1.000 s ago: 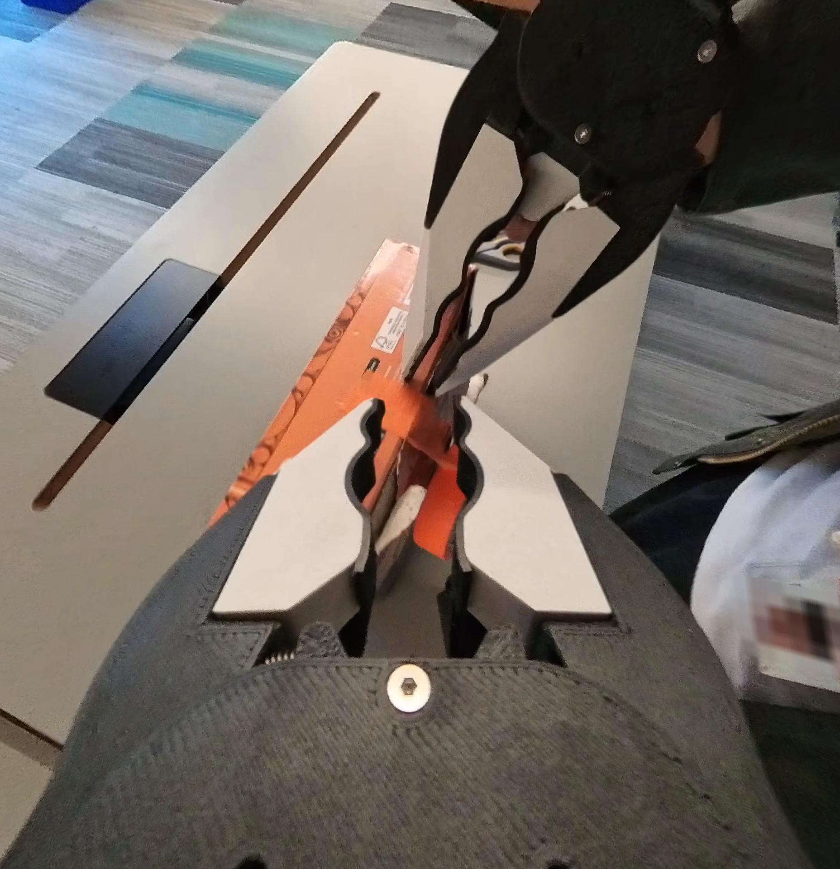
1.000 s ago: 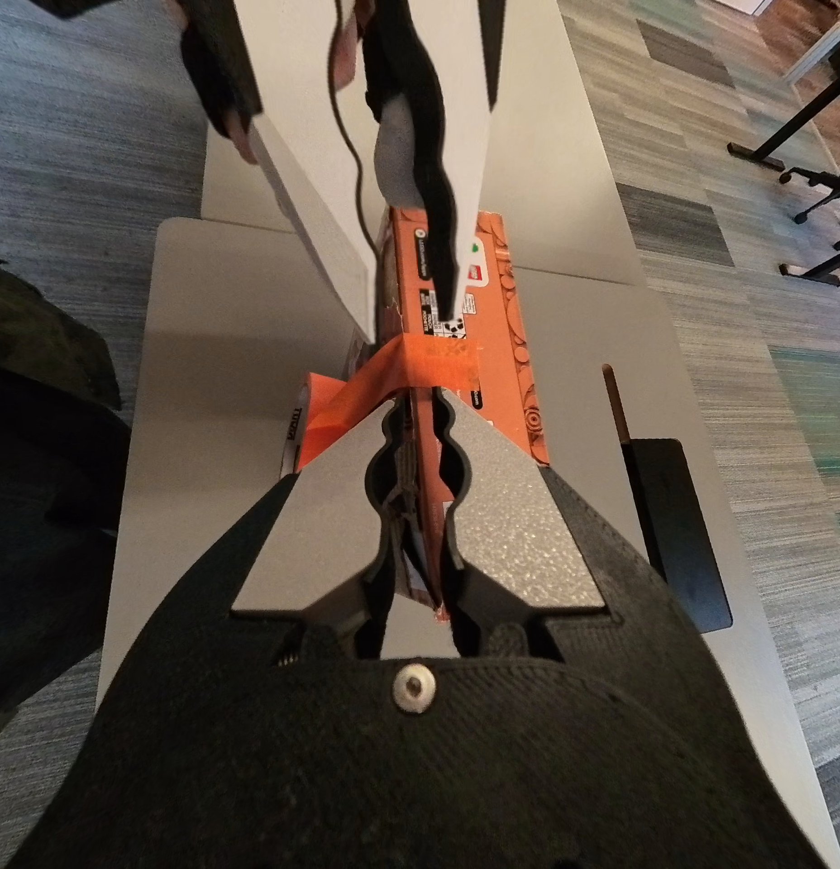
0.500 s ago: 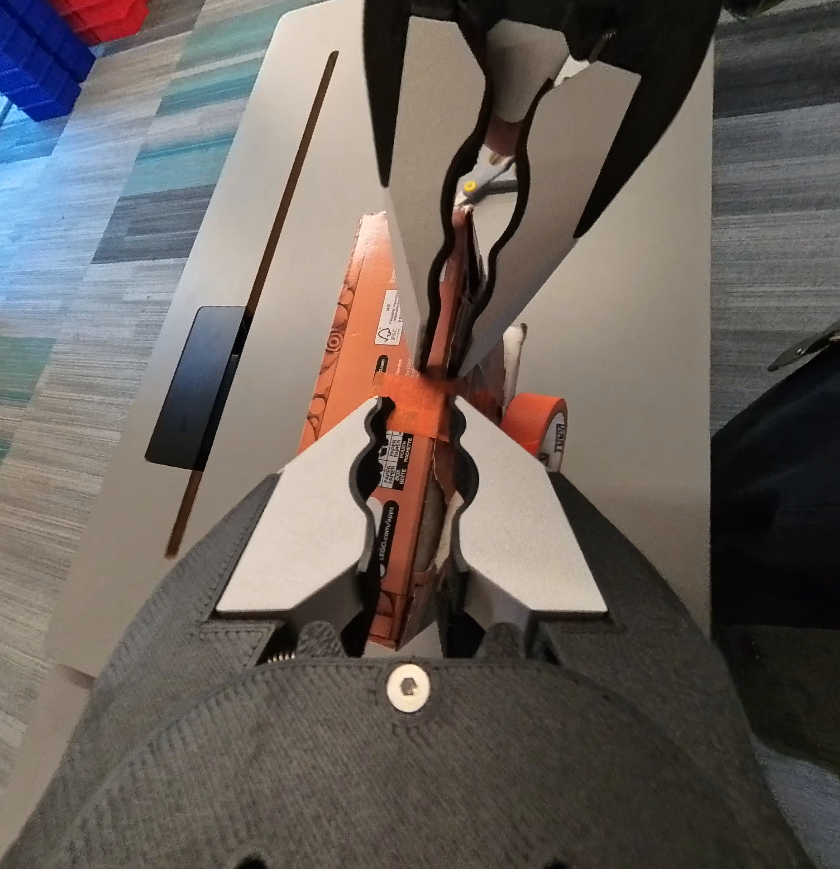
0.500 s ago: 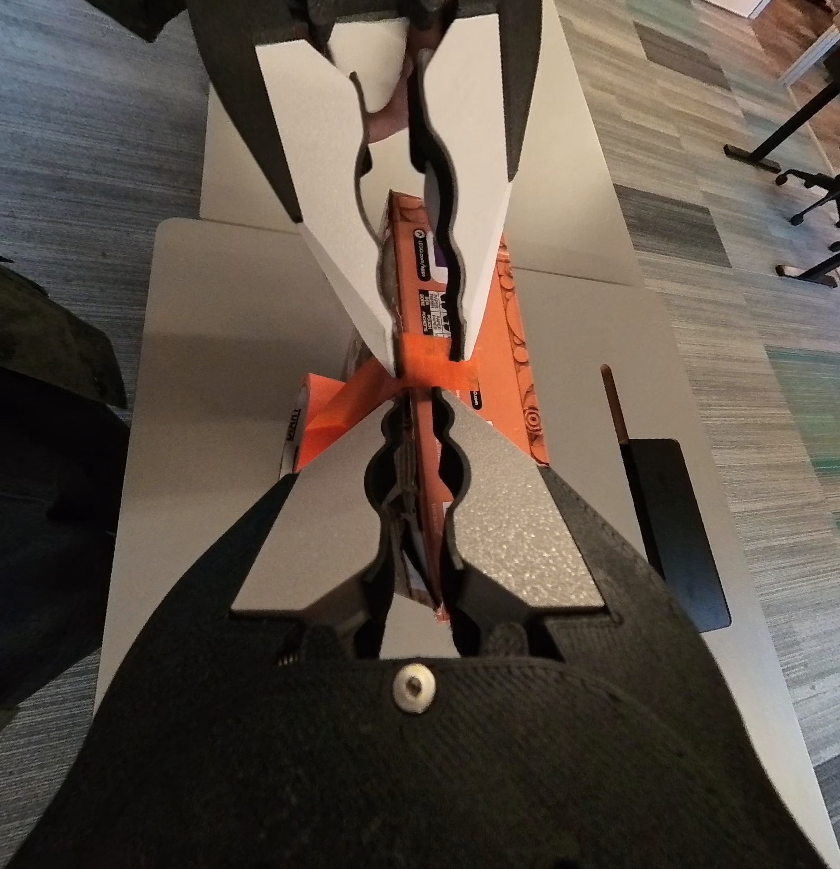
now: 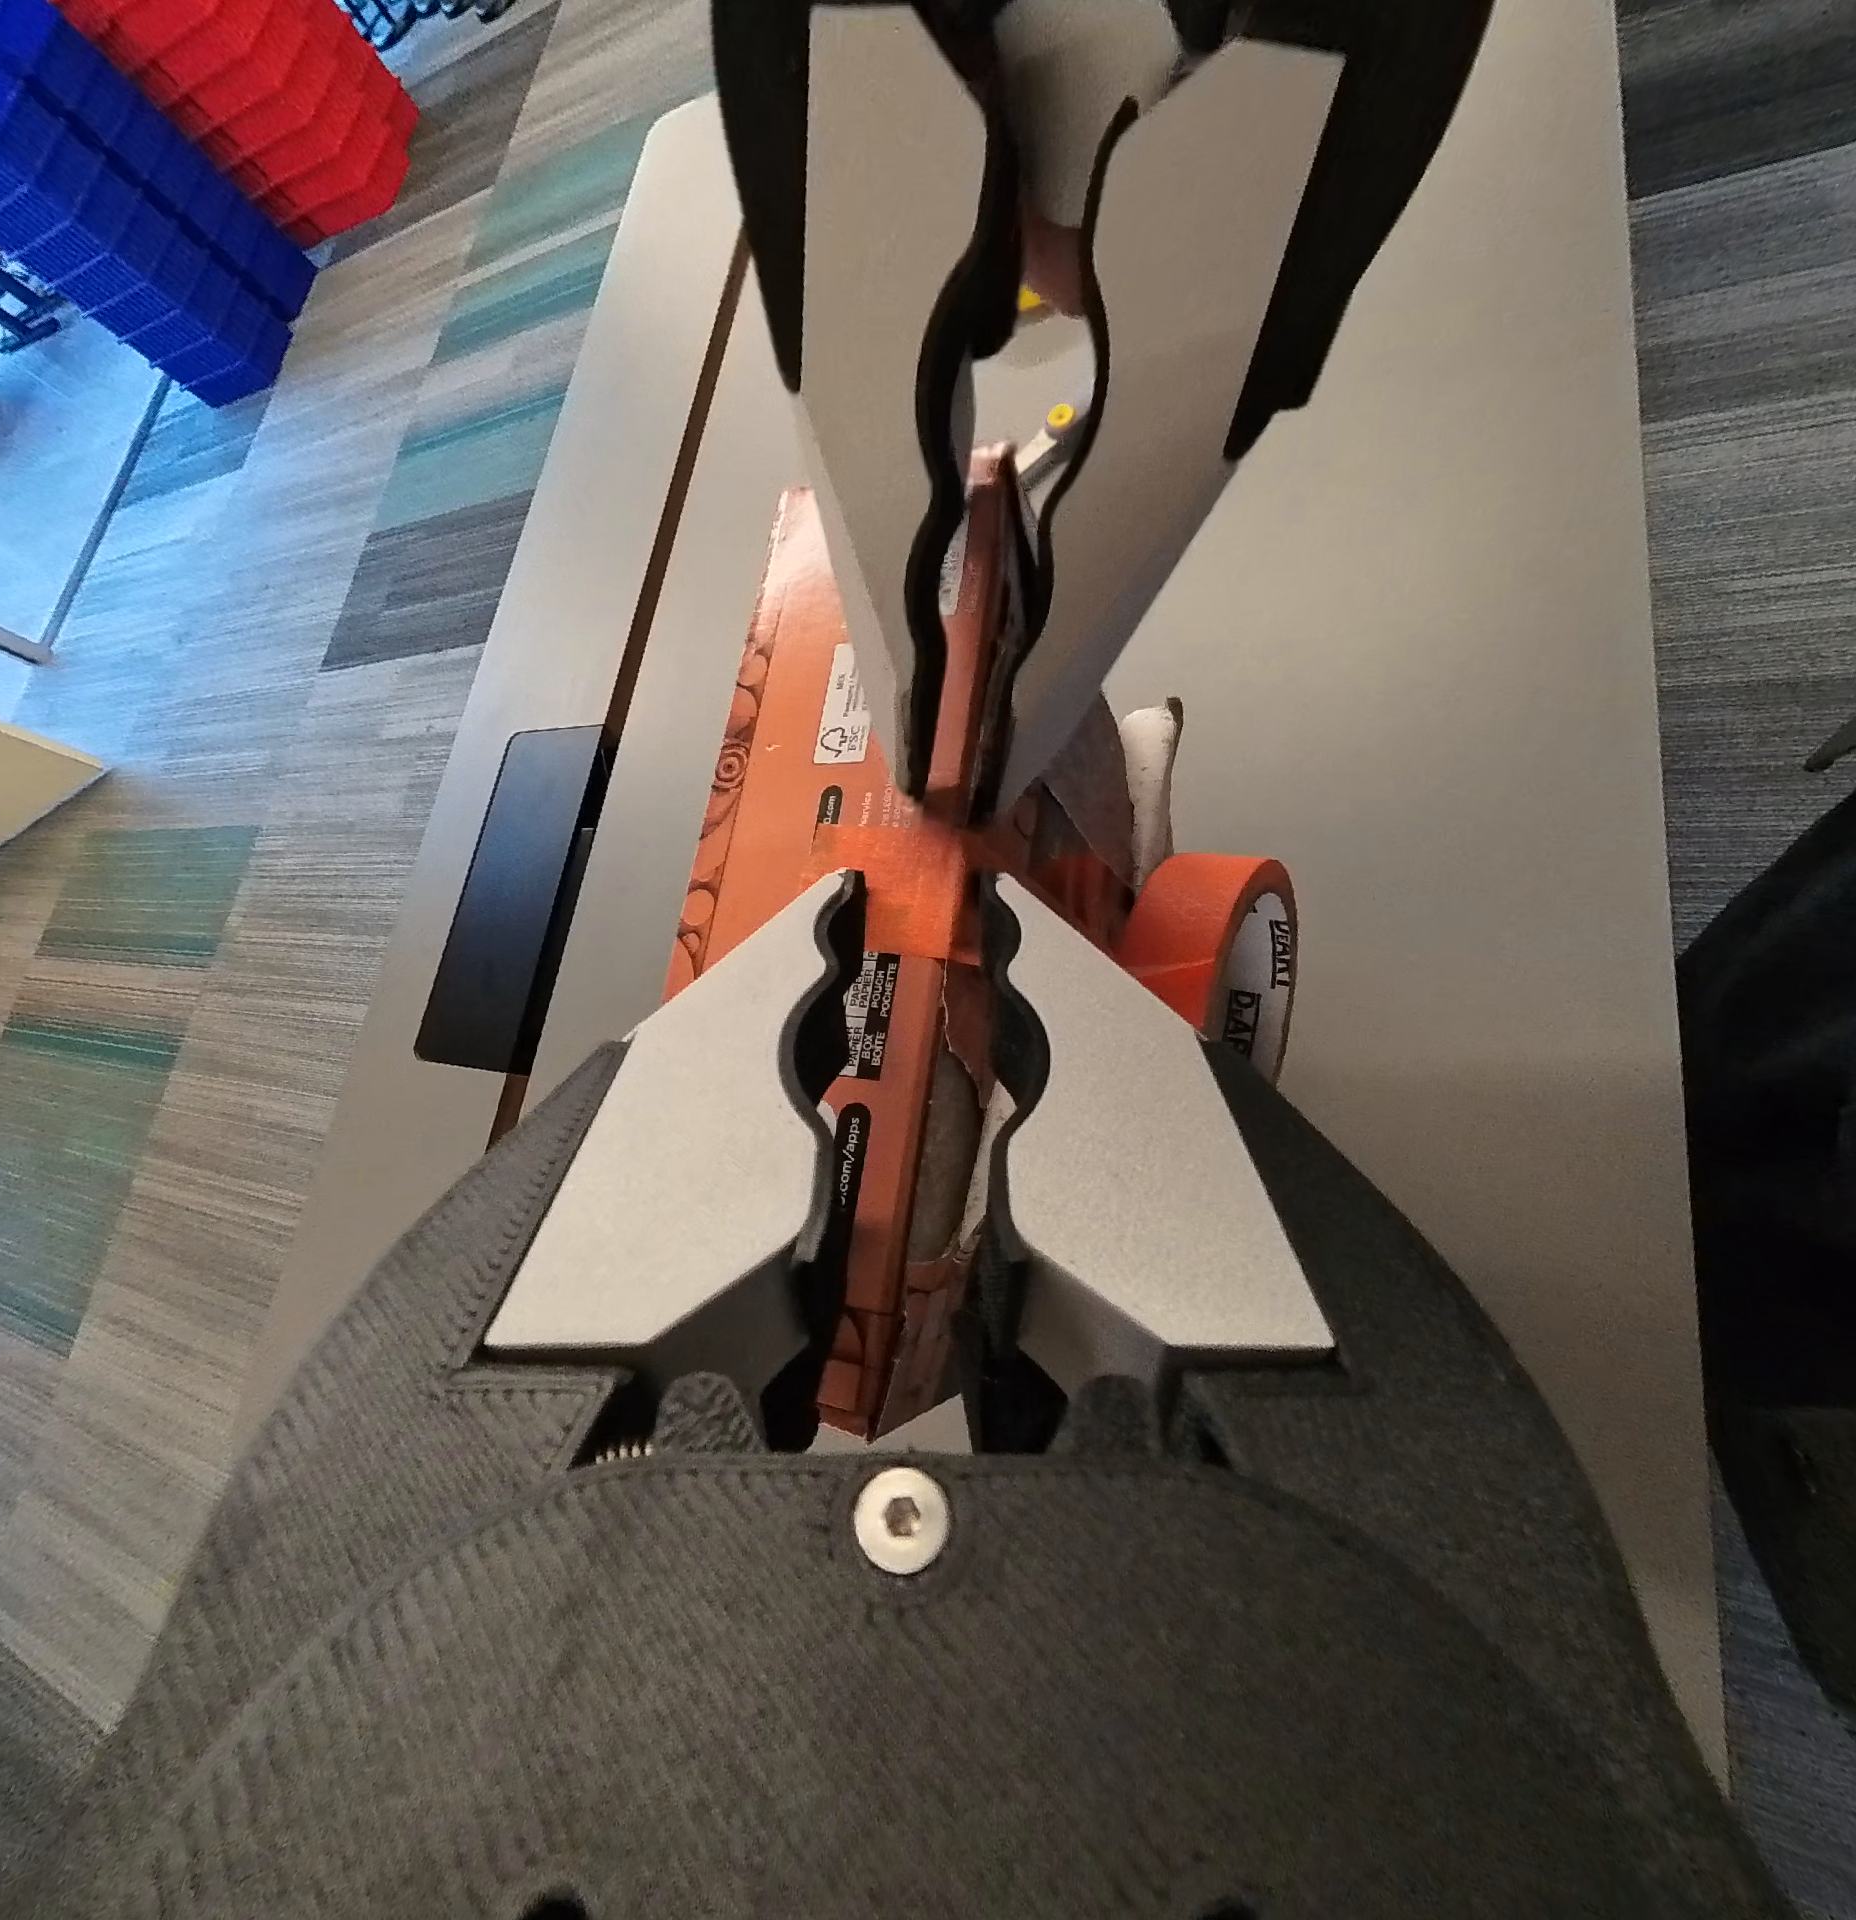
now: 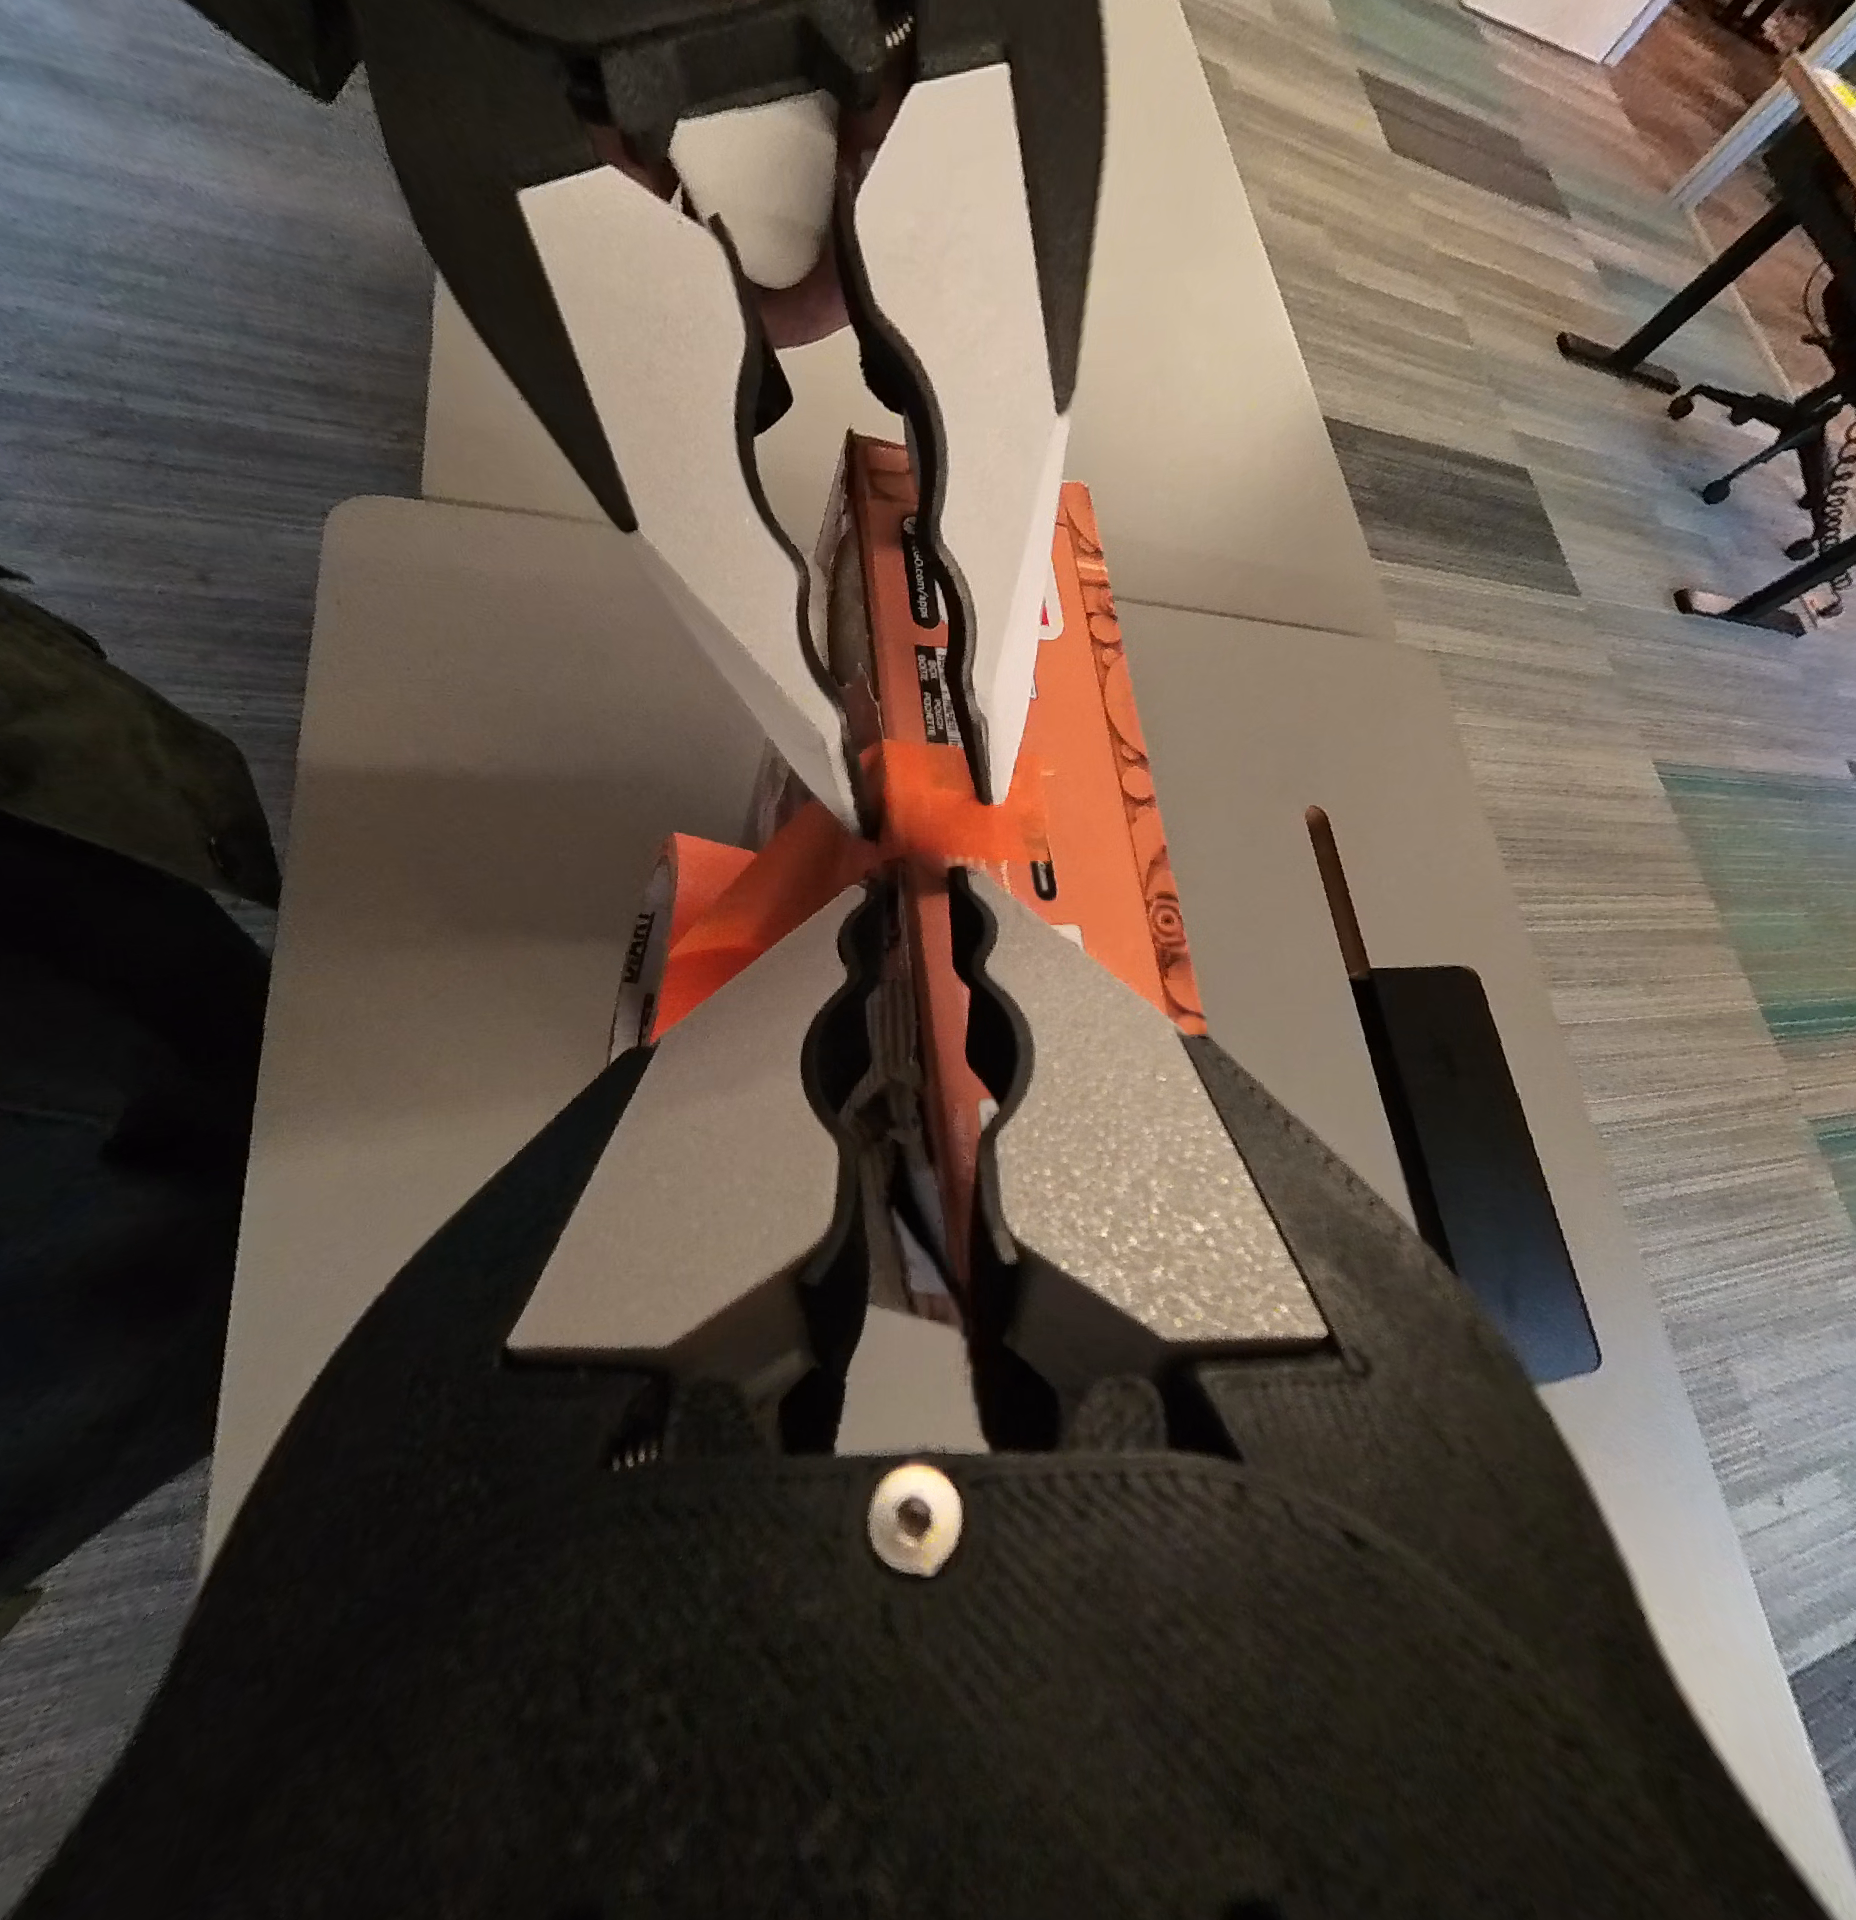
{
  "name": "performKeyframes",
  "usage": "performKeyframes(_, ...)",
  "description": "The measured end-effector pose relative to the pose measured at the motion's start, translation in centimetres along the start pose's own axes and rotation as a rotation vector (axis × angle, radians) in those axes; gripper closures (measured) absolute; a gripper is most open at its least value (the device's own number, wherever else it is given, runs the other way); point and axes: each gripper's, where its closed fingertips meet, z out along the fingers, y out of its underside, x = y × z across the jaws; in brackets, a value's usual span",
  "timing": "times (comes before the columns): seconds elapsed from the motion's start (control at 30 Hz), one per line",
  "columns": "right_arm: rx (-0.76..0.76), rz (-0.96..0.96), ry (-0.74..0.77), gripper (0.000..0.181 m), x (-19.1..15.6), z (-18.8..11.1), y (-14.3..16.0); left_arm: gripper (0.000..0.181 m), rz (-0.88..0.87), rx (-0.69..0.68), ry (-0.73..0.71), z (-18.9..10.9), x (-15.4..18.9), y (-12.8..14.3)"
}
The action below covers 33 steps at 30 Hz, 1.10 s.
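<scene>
An orange cardboard box [image 5: 768, 790] stands on its edge on a grey table [image 5: 1371, 727]. My left gripper [image 5: 924, 888] is shut on the near end of its top edge. My right gripper [image 5: 950, 795] faces it from the far end, shut on the same top edge. A strip of orange tape [image 5: 882, 862] lies across the top between the two pairs of fingertips. It runs down to a tape roll [image 5: 1204, 935] beside the box. In the right wrist view my right gripper [image 6: 919, 881] pinches the box [image 6: 1100, 831], and the left gripper [image 6: 919, 802], tape strip [image 6: 945, 821] and roll [image 6: 654, 966] show.
A black rectangular panel [image 5: 519, 894] and a long slot are set in the table left of the box; the panel also shows in the right wrist view [image 6: 1475, 1164]. A grey tool with a yellow dot [image 5: 1054, 436] lies behind the box. Blue and red bins [image 5: 124, 208] stand on the floor. A person's dark clothing [image 6: 72, 935] is beside the table. The grippers are tip to tip, or close to it.
My left gripper has swung into line with the box, gone from a pinch at the tape to clamping the top edge, and closed up to the right gripper's tips. The right gripper has kept its hold.
</scene>
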Motion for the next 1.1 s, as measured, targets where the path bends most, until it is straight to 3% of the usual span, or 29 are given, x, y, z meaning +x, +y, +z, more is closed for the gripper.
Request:
performKeyframes(0.07,0.042,0.035,0.051,0.169,0.6,-1.1,-0.5,0.161,-0.005,0.000,0.002,0.0,0.0,0.0)
performKeyframes(0.17,0.209,0.148,0.193,0.159,2.0,-5.7,-2.1,0.161,-0.009,0.000,0.003,0.0,0.0,0.0)
performKeyframes(0.27,0.339,0.371,0.239,0.159,1.5,-10.0,0.0,0.161,-0.008,0.002,0.002,0.0,0.0,0.0)
performKeyframes(0.37,0.308,0.587,0.132,0.151,-2.6,-8.9,6.0,0.161,-0.012,0.001,0.005,0.0,0.0,0.0)
performKeyframes(0.43,0.251,0.677,0.156,0.149,-4.3,-7.8,10.6,0.161,-0.019,0.000,0.010,0.0,0.0,0.0)
performKeyframes(0.57,0.179,0.909,0.420,0.151,-2.9,-9.9,21.2,0.161,-0.027,-0.002,0.013,0.0,0.0,-0.1)
performKeyframes(0.67,-0.085,0.955,0.621,0.152,-2.0,-13.3,30.7,0.161,-0.023,-0.003,0.008,-0.1,0.1,-0.1)
performKeyframes(0.73,-0.227,0.921,0.702,0.150,-1.1,-15.8,34.9,0.161,-0.020,-0.003,0.002,-0.1,0.1,-0.1)
performKeyframes(0.87,-0.418,0.891,0.678,0.148,0.0,-18.3,39.8,0.161,-0.021,-0.005,-0.008,-0.1,0.1,-0.1)
performKeyframes(1.1,-0.656,0.837,0.458,0.149,-0.3,-18.1,44.7,0.161,-0.030,-0.007,-0.006,-0.1,0.1,-0.1)
